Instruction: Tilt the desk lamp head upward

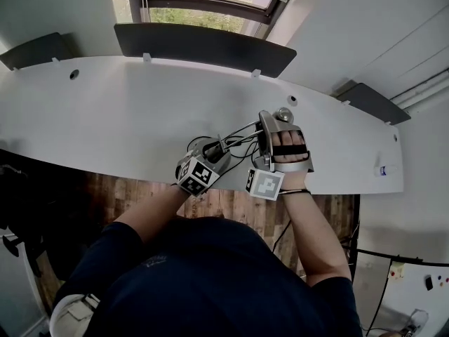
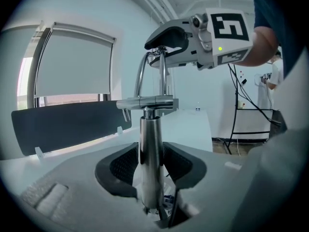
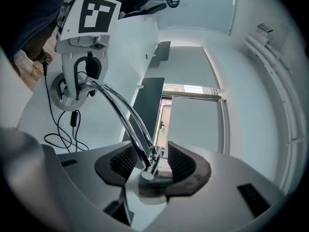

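So here our left gripper [image 2: 151, 164] is clamped tight on the lamp post [image 2: 150, 134], with the lamp standing on the white desk [image 1: 105, 118]. Our right gripper [image 3: 152, 164] sits loose around the lamp head [image 3: 147, 183], pads not squeezing it.

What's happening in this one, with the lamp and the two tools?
A person at a white desk is working on a chrome desk lamp with a tool in each hand. The left tool is clamped on the lamp's upright post, steadying it. The right tool has the lamp head between its jaws, but they stand apart and do not press on it. How far the head is tilted is unclear.
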